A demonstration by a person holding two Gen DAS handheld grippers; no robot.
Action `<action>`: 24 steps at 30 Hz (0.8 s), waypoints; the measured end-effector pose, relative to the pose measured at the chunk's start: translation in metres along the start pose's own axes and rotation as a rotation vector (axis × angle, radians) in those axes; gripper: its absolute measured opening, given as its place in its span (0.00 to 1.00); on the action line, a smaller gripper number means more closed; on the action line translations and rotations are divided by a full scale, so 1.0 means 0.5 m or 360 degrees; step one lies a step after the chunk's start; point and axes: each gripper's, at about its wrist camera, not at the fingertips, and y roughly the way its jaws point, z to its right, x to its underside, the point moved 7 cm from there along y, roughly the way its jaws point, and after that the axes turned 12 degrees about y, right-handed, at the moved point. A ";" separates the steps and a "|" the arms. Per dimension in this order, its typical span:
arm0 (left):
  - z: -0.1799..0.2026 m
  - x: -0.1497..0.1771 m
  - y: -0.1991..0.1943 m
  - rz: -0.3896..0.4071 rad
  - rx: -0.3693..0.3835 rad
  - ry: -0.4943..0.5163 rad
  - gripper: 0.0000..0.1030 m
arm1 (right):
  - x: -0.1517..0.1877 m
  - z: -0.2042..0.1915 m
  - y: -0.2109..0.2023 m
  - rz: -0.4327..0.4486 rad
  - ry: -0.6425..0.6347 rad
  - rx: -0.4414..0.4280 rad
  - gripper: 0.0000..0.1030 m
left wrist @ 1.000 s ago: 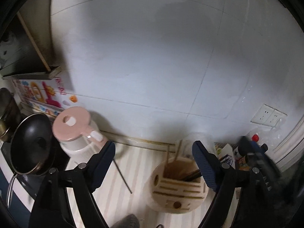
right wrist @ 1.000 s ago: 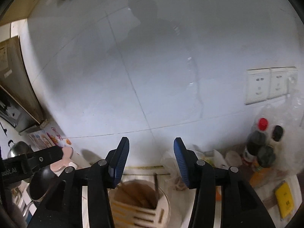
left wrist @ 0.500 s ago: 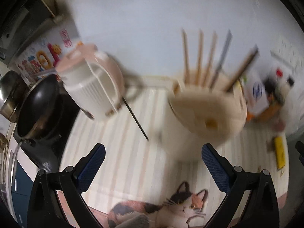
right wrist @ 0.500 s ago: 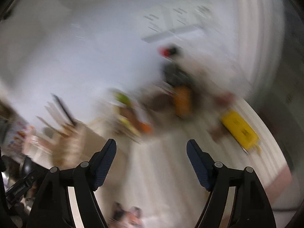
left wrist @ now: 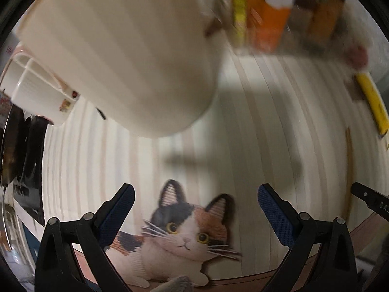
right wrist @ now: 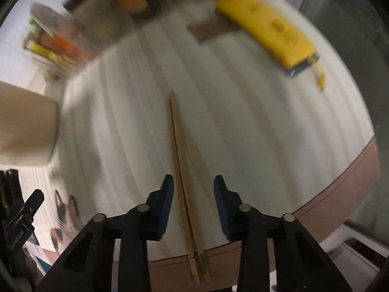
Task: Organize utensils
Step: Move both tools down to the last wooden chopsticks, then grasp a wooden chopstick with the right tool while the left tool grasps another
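Two chopsticks (right wrist: 183,177) lie side by side on the striped table (right wrist: 243,133), butt ends over its front edge. Right gripper (right wrist: 193,189) points down over them, jaws closing, pair between the jaws, not yet pinched. Left gripper (left wrist: 195,206) hangs wide open and empty above the cat print (left wrist: 184,238). Cream utensil holder (left wrist: 126,53) stands toward the table's back edge.

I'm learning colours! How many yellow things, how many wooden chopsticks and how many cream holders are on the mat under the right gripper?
Yellow pouch: 1
Wooden chopsticks: 2, lying side by side between the closing right gripper fingers, not yet pinched
Cream utensil holder: 1
Total: 4
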 end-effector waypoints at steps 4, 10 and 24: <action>0.026 -0.002 0.008 -0.0027 -0.0006 0.0045 1.00 | 0.007 0.000 0.014 -0.0024 -0.0074 -0.0013 0.05; 0.096 -0.018 -0.005 -0.0019 0.0028 0.0153 1.00 | 0.009 0.008 0.009 0.0000 -0.0194 0.0086 0.04; 0.399 -0.049 0.005 -0.0153 0.0390 0.0442 0.74 | -0.064 0.288 -0.040 0.0053 0.0174 0.0256 0.04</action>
